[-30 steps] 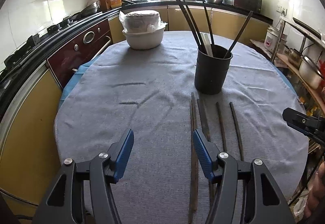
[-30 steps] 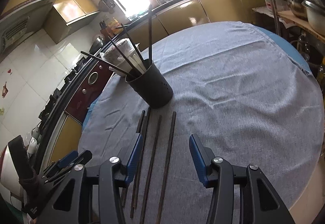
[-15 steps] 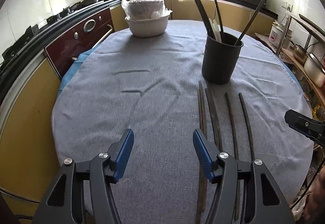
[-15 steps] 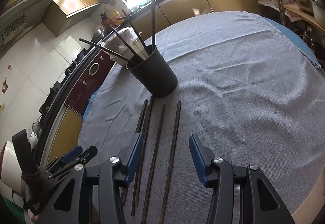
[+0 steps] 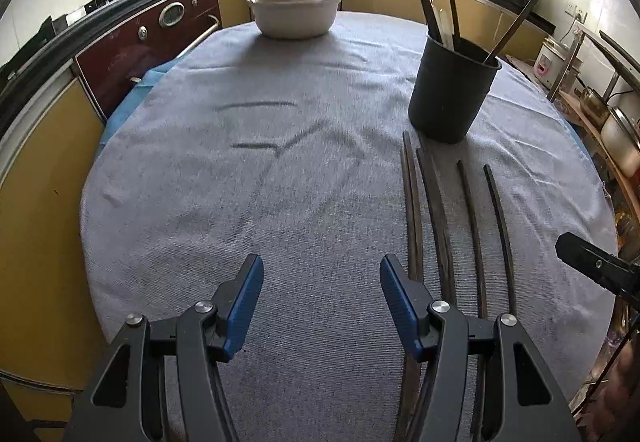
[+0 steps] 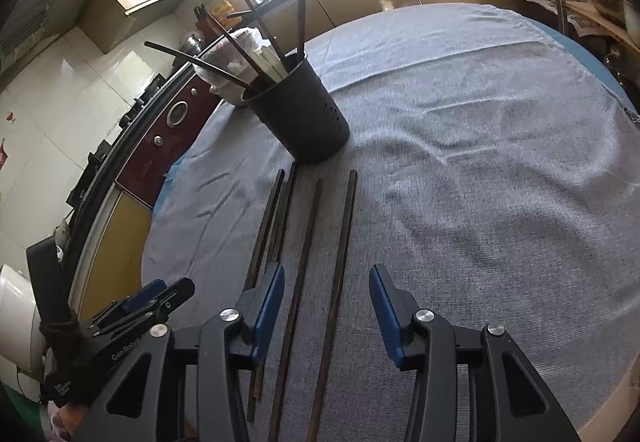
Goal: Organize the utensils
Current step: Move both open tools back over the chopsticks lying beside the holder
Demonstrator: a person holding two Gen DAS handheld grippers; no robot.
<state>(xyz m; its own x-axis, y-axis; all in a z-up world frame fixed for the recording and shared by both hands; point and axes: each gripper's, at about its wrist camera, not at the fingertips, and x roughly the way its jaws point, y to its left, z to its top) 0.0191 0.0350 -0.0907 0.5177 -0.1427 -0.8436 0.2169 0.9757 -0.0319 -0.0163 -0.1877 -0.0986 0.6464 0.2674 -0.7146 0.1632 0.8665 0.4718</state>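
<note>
Several chopsticks (image 6: 308,262) are left lying on the desk (image 6: 500,181), just in front of the black holder (image 6: 304,121).
Others are already stood in the holder. Two are straddled, untouched, by the closing right tool (image 6: 326,316); the left tool (image 5: 322,296) is released, empty, beside them.

I could read only part of one mark, "GenRobo", on my left gripper (image 6: 132,306)'s black body.
</note>
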